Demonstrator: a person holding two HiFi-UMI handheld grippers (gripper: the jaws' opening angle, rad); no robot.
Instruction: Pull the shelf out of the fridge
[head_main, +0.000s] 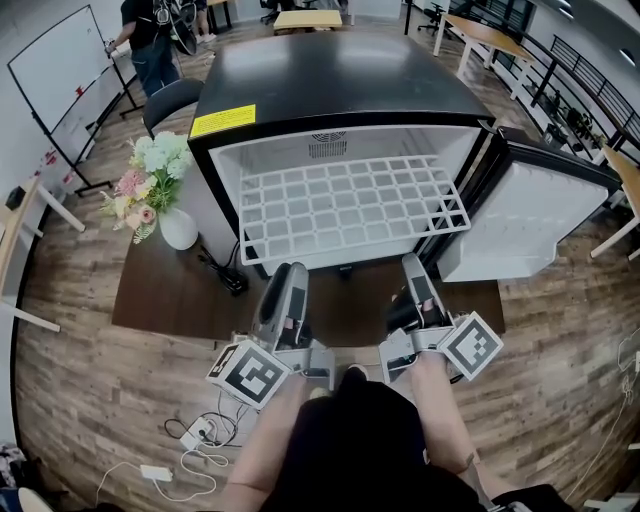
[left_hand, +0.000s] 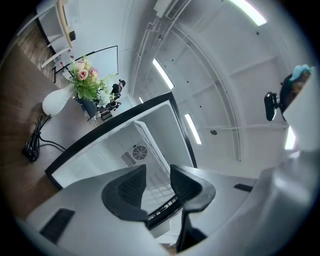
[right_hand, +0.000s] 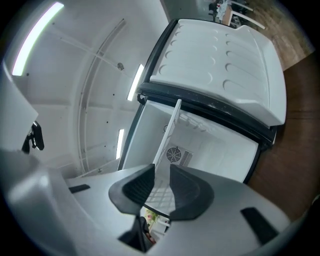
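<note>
The black mini fridge (head_main: 340, 90) stands open with its white wire shelf (head_main: 350, 210) drawn partly out over the front. My left gripper (head_main: 292, 270) points at the shelf's front edge near its left side, and my right gripper (head_main: 415, 262) near its right side. Both tips sit just short of the edge. In the left gripper view the left gripper (left_hand: 158, 184) is open, with the shelf grid (left_hand: 161, 194) seen beyond the gap. The right gripper (right_hand: 162, 187) is open too, nothing pressed between its pads.
The fridge door (head_main: 530, 220) hangs open to the right. A white vase of flowers (head_main: 160, 190) stands left of the fridge on a dark mat, beside a black cable (head_main: 225, 275). White cables (head_main: 200, 435) lie on the wood floor. A person (head_main: 150, 45) stands by a whiteboard (head_main: 60, 75).
</note>
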